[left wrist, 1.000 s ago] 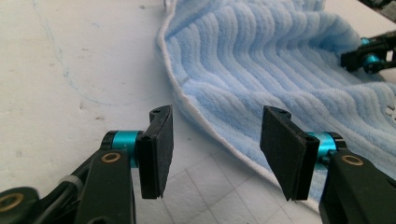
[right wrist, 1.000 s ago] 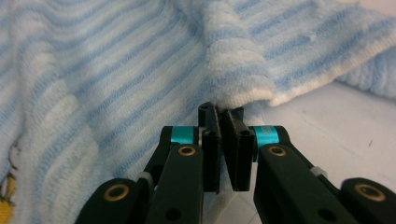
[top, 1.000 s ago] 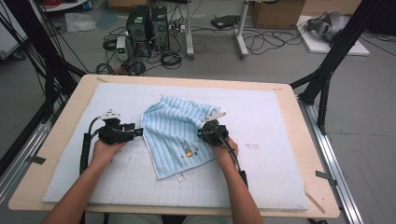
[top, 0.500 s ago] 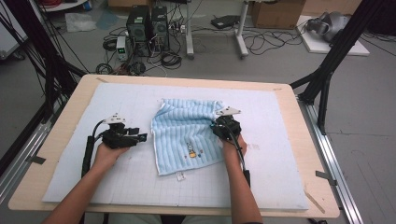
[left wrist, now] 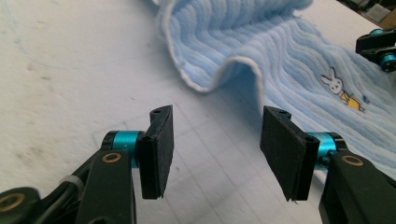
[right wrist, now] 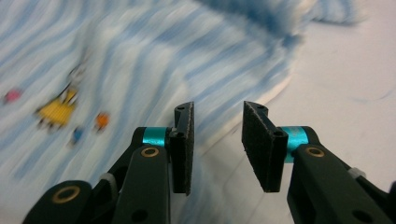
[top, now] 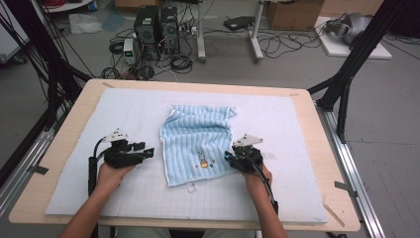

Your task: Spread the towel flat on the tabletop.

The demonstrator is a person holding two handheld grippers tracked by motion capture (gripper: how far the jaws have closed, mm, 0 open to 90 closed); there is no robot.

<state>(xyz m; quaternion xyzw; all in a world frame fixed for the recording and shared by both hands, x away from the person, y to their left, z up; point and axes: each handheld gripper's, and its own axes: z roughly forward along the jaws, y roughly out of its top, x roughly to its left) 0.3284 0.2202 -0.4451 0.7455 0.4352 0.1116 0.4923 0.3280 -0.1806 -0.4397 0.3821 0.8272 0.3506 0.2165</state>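
i've just let go of the blue towel (top: 198,144): my right gripper (top: 229,156) has been opening its jaws, and now stands empty at the towel's right edge. a second ago the cloth was bunched; now it's spread flatter mid-table. my left gripper (top: 150,151) waits open just left of the towel, whose near edge buckles upward, so smoothing remains.

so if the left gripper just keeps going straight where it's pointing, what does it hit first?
Most likely the raised, white-trimmed edge fold of the blue towel. The left gripper has open jaws with bare mat between; depth is unclear.
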